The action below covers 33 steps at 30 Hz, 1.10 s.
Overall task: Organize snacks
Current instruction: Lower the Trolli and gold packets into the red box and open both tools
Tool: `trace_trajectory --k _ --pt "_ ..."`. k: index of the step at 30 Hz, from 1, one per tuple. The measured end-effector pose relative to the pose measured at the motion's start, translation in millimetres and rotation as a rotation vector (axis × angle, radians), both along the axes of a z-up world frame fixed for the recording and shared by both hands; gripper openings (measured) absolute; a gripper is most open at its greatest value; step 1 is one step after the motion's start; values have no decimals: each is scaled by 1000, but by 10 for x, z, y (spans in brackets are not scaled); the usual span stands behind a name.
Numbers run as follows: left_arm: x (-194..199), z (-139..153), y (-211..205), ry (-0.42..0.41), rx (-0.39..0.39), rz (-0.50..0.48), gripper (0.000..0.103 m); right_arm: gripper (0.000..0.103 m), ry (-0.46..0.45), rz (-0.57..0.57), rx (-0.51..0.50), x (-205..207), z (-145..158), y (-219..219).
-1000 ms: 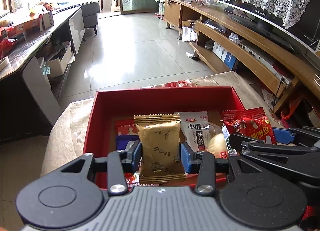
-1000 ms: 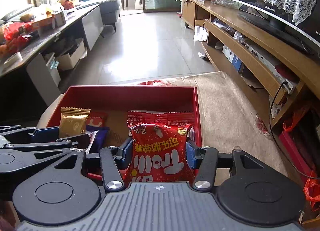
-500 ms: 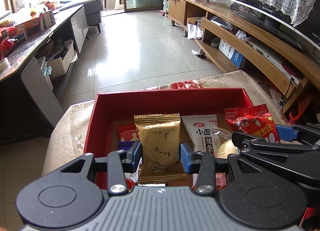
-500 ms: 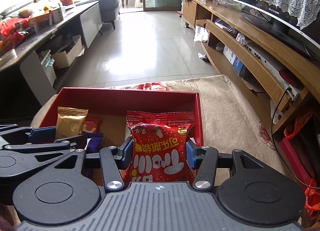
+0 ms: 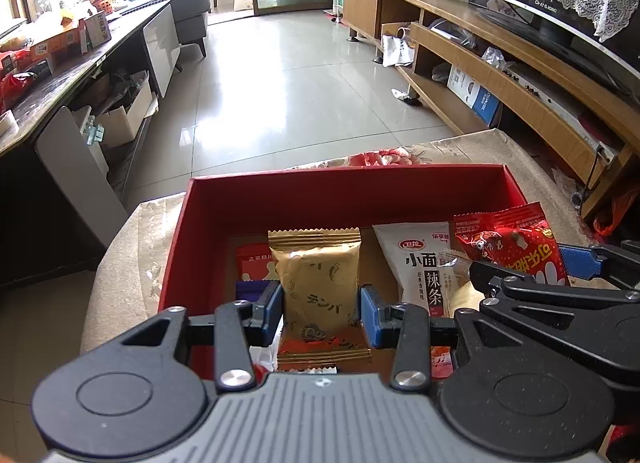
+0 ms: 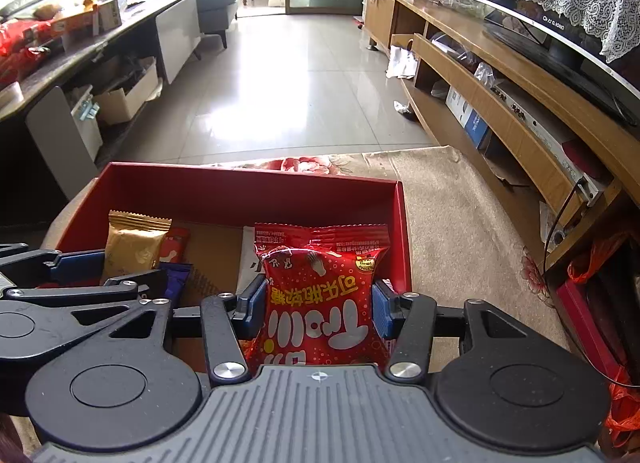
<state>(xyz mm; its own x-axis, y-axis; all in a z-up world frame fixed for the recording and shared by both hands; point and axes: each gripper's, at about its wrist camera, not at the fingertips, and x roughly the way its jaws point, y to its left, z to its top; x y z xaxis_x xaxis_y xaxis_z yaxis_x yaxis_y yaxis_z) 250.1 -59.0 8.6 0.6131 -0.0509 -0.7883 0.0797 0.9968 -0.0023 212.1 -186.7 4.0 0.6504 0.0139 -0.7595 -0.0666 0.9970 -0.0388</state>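
A red open box sits on a beige cloth-covered surface. My left gripper is shut on a gold snack packet, held upright over the box's left half. My right gripper is shut on a red snack packet above the box's right side. Each gripper shows in the other's view: the right gripper with its red packet, the left one with the gold packet. Inside the box lie a white packet with red lettering, a small red packet and a dark blue one.
A beige floral cloth covers the surface to the right of the box. A long wooden TV unit runs along the right, a dark counter with boxes along the left. Tiled floor stretches ahead.
Both grippers with their packets have sunk a little and moved slightly forward over the box; the box looks a bit closer. Grips are unchanged.
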Motion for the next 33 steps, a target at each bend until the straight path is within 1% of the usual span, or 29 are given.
trace_trajectory --k 18,30,33 --pt "99 -122 -15 25 15 18 36 61 -6 10 -55 53 -101 82" --pt "158 -209 -7 59 24 29 37 66 12 16 -87 101 -179 104" --pt "149 -196 11 60 14 36 39 70 19 14 -74 110 -177 81"
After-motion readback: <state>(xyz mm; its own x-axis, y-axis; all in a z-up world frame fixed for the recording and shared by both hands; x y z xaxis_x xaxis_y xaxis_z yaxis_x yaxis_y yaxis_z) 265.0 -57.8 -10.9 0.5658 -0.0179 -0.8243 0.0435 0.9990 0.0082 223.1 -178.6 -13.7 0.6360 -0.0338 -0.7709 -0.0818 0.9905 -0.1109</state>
